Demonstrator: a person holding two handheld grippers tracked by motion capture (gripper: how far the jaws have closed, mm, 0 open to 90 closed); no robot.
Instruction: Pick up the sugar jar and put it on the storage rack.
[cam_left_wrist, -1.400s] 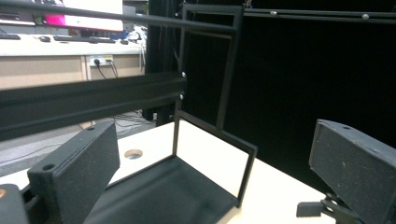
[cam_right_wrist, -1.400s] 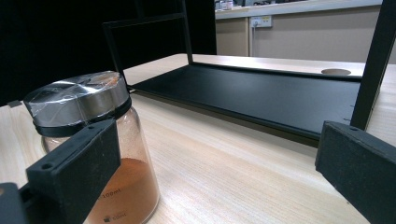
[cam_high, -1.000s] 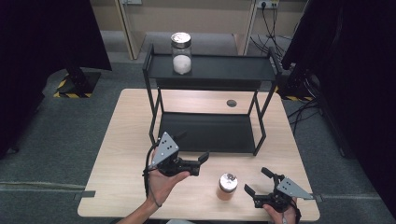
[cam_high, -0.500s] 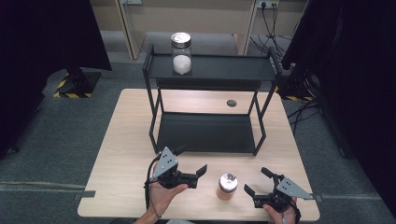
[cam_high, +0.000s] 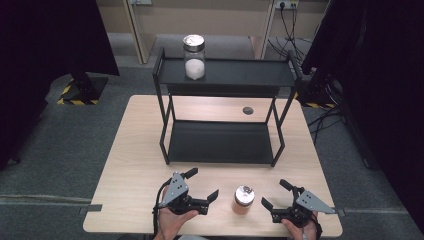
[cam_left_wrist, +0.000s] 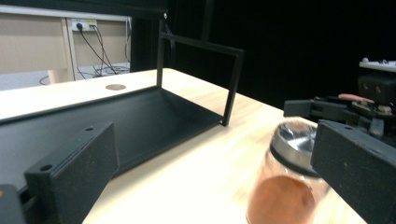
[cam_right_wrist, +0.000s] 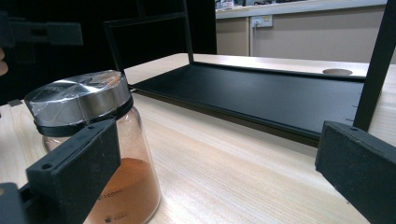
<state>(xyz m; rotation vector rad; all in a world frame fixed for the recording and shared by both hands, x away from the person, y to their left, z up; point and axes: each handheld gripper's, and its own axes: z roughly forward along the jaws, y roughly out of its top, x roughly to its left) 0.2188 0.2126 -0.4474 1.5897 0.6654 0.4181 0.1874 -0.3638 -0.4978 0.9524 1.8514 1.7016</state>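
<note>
Spice jar (cam_high: 243, 199) upright near front edge of table (cam_high: 135, 150), between left gripper (cam_high: 202, 186) and right gripper (cam_high: 271, 194) — touching neither. Both sets of jaws wide open, holding nothing, angled toward jar as if for pickup. Black shelf (cam_high: 220, 142) behind — lower tier bare.

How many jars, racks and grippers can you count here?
Jars: 2, the jar of orange powder on the table and the jar of white powder on the rack's top shelf.
Racks: 1, the black rack.
Grippers: 2, the left gripper and the right gripper, both open.
Total: 5
</note>
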